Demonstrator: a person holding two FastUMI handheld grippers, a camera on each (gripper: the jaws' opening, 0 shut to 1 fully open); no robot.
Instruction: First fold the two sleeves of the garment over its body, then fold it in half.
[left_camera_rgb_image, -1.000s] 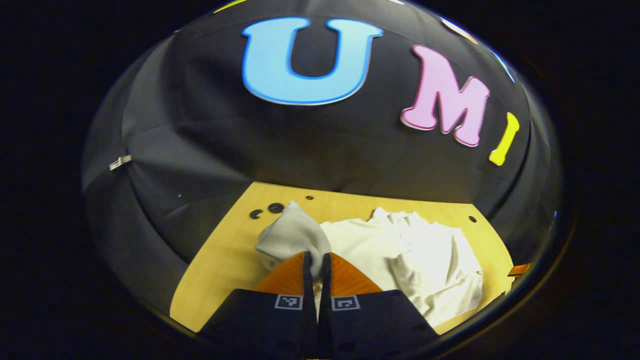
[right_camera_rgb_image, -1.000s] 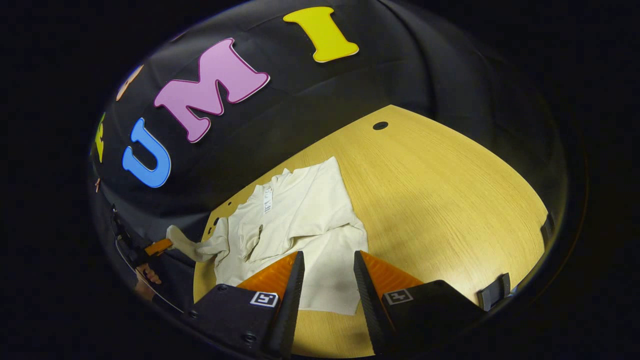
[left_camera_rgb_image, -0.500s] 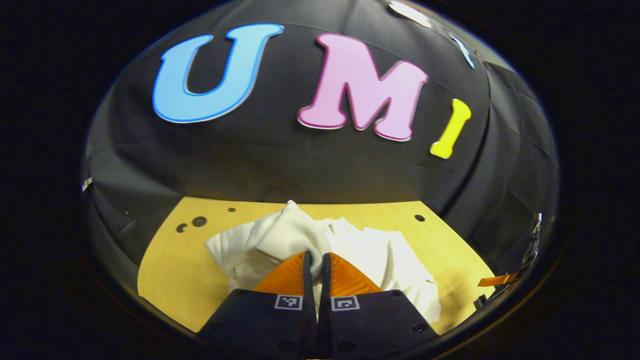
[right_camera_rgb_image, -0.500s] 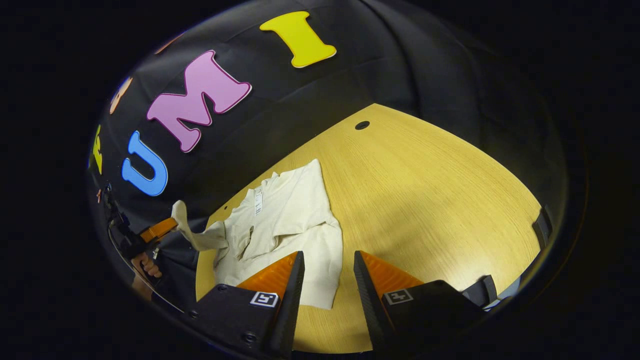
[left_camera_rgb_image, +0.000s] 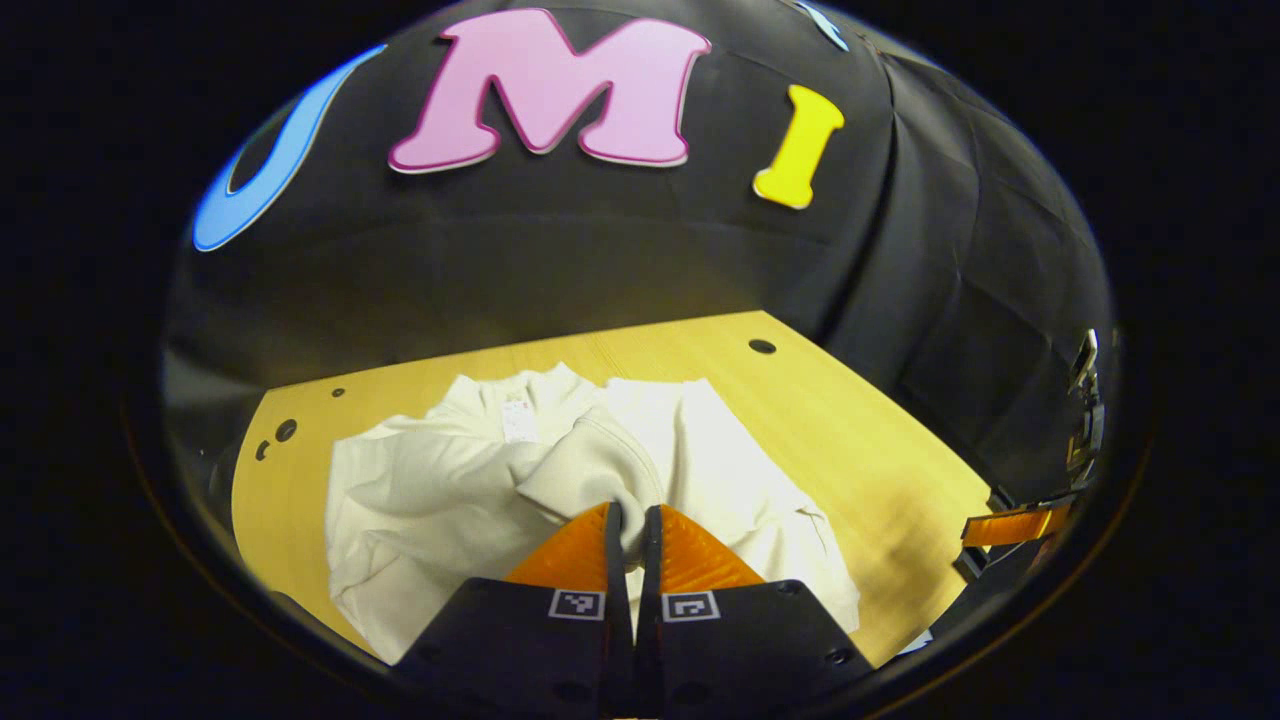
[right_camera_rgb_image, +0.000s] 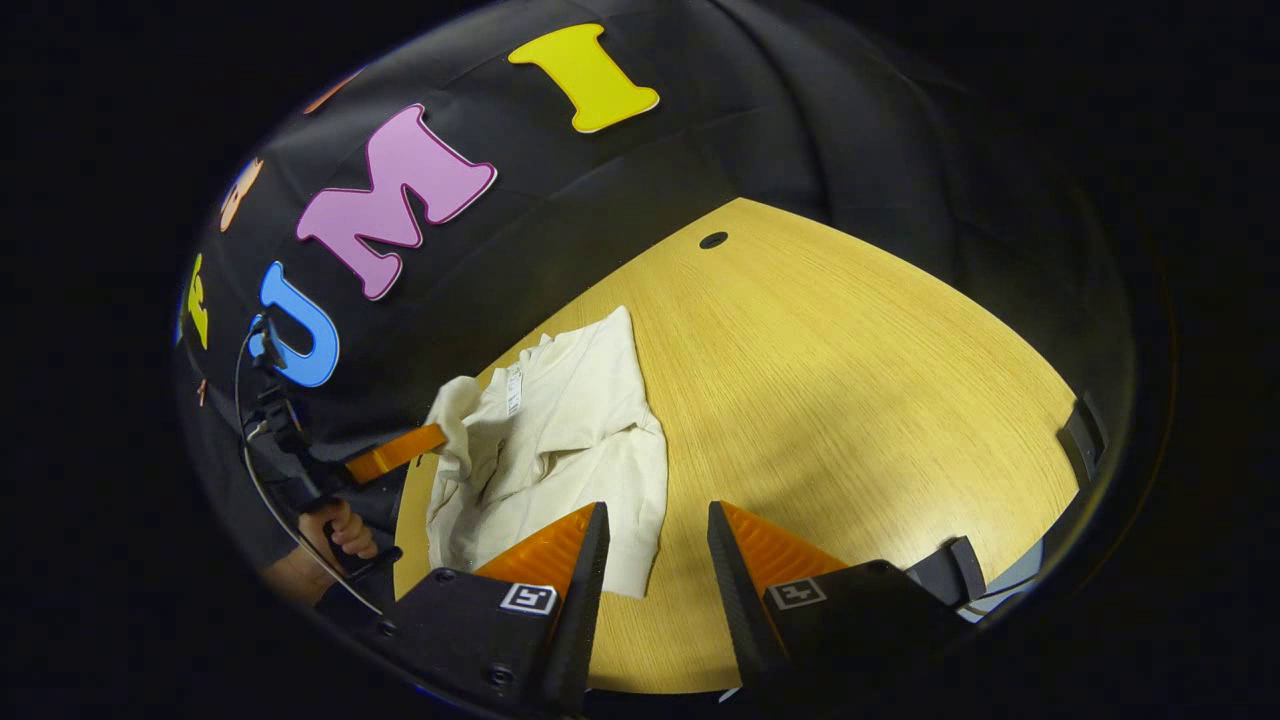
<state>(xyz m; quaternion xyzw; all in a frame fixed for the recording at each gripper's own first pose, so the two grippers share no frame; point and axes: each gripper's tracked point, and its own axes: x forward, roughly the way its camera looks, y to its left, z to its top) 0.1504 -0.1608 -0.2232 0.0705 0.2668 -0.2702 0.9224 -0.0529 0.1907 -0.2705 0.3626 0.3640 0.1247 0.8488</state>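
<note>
- Left gripper view, bottom centre: the left gripper (left_camera_rgb_image: 628, 520) has its two fingers pressed together on a bunched sleeve (left_camera_rgb_image: 600, 470) of the cream garment (left_camera_rgb_image: 440, 500), the cloth pinched in the thin slit between them
- From that pinch the sleeve rises just above the fingertips as a rounded hump and lies over the middle of the garment's body
- Around the fingers the garment spreads to both sides, left of centre and right of centre, rumpled, its collar with a small white tag (left_camera_rgb_image: 518, 420) toward the upper middle of the cloth
- Under the cloth is the wooden table (left_camera_rgb_image: 870, 450), bare toward the right of the frame, with a dark round hole (left_camera_rgb_image: 762, 346) near its far edge
- At the far right edge of this view part of the other gripper's finger shows
- Right gripper view, bottom centre: the right gripper (right_camera_rgb_image: 650, 530) has its fingers spread apart with nothing between them but table surface and the garment's lower corner
- Its left finger (right_camera_rgb_image: 560, 545) overlaps the bottom hem of the garment (right_camera_rgb_image: 570, 440) in the picture; whether it touches the cloth cannot be told
- The garment lies up and left of these fingers, the right finger well clear of it over bare table (right_camera_rgb_image: 850, 380)
- At the left edge a hand (right_camera_rgb_image: 345, 530) holds the left gripper (right_camera_rgb_image: 440, 437), whose finger meets the lifted sleeve at the garment's left side
</note>
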